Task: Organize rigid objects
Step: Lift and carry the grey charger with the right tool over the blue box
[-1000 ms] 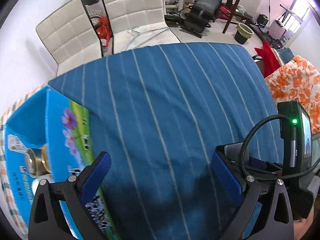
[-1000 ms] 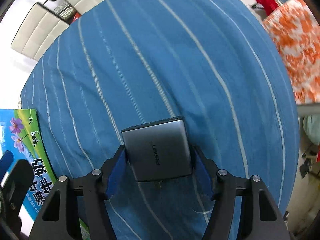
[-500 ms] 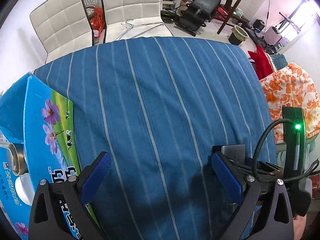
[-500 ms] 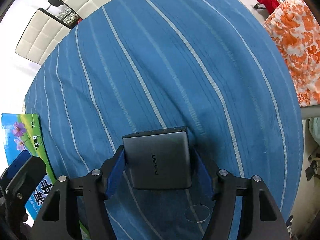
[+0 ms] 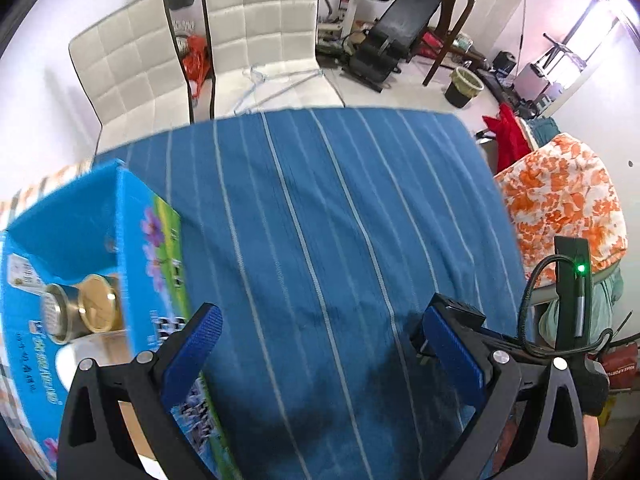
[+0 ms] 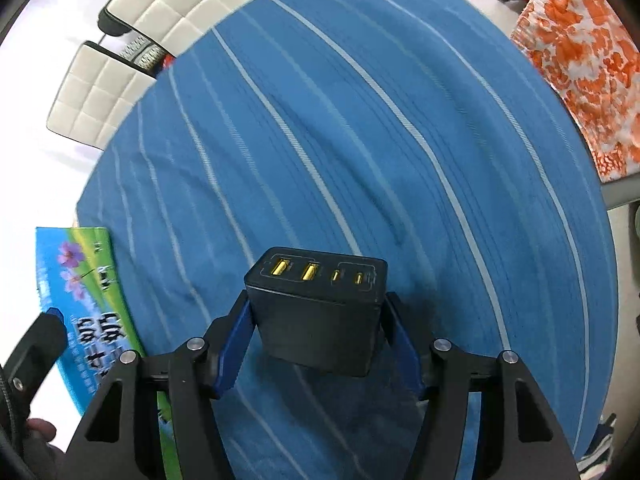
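My right gripper (image 6: pixel 316 328) is shut on a dark grey multi-port USB charger (image 6: pixel 320 312), held above the blue striped tablecloth (image 6: pixel 360 140) with its gold ports facing away from me. The charger also shows in the left wrist view (image 5: pixel 460 312), behind my right finger pad. My left gripper (image 5: pixel 324 340) is open and empty over the cloth. A blue printed cardboard box (image 5: pixel 100 240) stands open at the left; a metal can (image 5: pixel 76 308) lies inside it. The box's printed side also shows in the right wrist view (image 6: pixel 88 292).
Two white quilted chairs (image 5: pixel 260 36) stand beyond the table's far edge. An orange floral cushion (image 5: pixel 560 200) lies off the right edge. Gym gear, a wooden chair and a bin (image 5: pixel 464 88) stand on the floor behind.
The right gripper has lifted and tilted the charger, so its port face now points forward. The left gripper has swung back, with the box's inside showing again.
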Tool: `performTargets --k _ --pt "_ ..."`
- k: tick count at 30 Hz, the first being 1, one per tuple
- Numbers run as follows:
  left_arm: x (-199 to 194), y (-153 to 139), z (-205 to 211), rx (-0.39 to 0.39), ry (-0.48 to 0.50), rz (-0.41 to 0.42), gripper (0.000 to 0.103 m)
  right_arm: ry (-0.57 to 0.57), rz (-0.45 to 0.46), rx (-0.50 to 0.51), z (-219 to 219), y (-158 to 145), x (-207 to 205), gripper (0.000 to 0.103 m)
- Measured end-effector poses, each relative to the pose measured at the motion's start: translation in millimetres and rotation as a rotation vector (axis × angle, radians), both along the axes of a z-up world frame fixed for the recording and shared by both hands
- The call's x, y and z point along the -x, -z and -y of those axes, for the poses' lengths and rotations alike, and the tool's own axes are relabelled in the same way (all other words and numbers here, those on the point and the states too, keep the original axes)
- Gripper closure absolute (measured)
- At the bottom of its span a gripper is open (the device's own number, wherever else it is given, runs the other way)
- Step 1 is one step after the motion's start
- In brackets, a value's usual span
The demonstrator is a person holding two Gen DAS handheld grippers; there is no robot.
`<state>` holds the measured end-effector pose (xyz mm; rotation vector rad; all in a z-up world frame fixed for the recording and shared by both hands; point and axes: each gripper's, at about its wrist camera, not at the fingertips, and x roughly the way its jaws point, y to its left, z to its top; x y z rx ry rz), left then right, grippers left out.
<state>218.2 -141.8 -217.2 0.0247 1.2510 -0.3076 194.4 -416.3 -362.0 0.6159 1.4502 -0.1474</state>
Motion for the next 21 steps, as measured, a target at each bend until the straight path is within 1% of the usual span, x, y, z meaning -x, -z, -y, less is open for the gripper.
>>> performTargets --k 5,9,14,18,21 --pt "18 -35 -27 -0.012 -0.009 0.069 0.0 0.014 0.061 -0.028 -8 -34 14 0.038" --pt "33 -57 -58 -0.014 -0.035 0.098 0.0 0.005 0.121 -0.049 -20 -68 24 0.038" --pt "56 -77 -100 -0.032 -0.085 0.13 0.0 -0.04 0.189 -0.084 -55 -108 32 0.038" --pt "74 -92 -140 -0.045 -0.143 0.157 0.0 -0.097 0.235 -0.124 -93 -138 38 0.038" --pt "84 -94 -165 -0.061 -0.183 0.168 0.0 -0.138 0.258 -0.152 -123 -154 39 0.038"
